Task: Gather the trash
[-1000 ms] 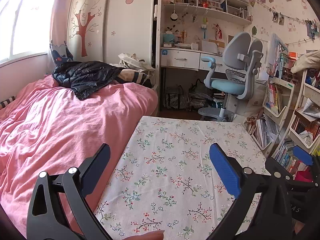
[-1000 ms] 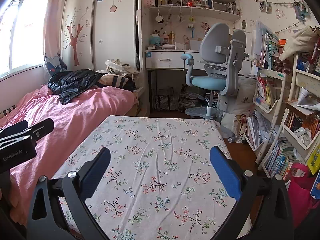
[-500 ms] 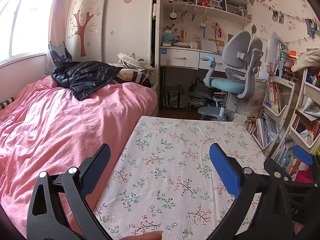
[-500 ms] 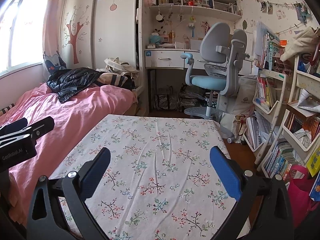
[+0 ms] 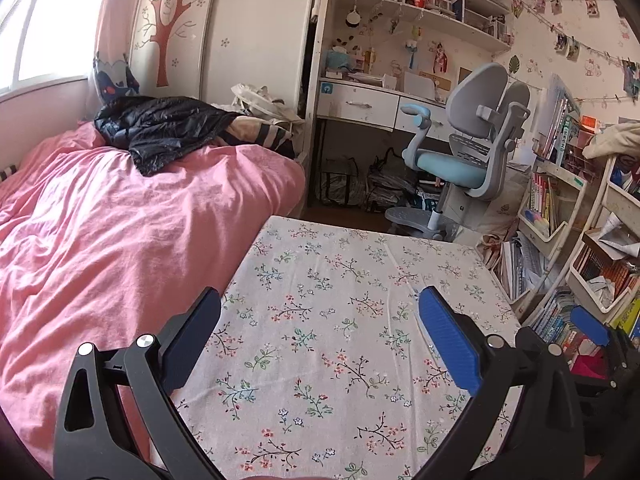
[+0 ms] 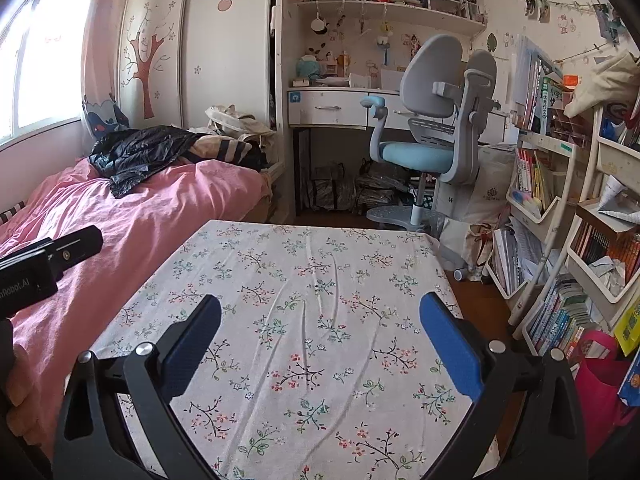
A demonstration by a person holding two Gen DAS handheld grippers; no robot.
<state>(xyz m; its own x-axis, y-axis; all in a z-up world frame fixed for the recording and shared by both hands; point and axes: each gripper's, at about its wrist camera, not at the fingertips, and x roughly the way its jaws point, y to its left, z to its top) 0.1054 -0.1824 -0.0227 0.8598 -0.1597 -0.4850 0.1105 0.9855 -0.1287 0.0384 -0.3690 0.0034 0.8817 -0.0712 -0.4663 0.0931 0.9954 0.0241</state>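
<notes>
My left gripper [image 5: 320,334] is open and empty, held over the floral tablecloth of a table [image 5: 340,264]. My right gripper [image 6: 320,334] is open and empty over the same table [image 6: 320,256]. The right gripper's blue tip also shows at the right edge of the left wrist view [image 5: 590,324]. The left gripper's black body shows at the left of the right wrist view [image 6: 44,264]. No trash item or bin shows on the cloth in either view.
A bed with a pink cover [image 5: 120,216] lies left of the table, with a black jacket [image 5: 160,128] on it. A grey and blue desk chair [image 6: 432,120] stands behind the table by a white desk [image 6: 332,108]. Bookshelves [image 6: 560,208] stand at the right.
Both views have shifted slightly; the room sits a little differently in frame. Both grippers stay open and empty.
</notes>
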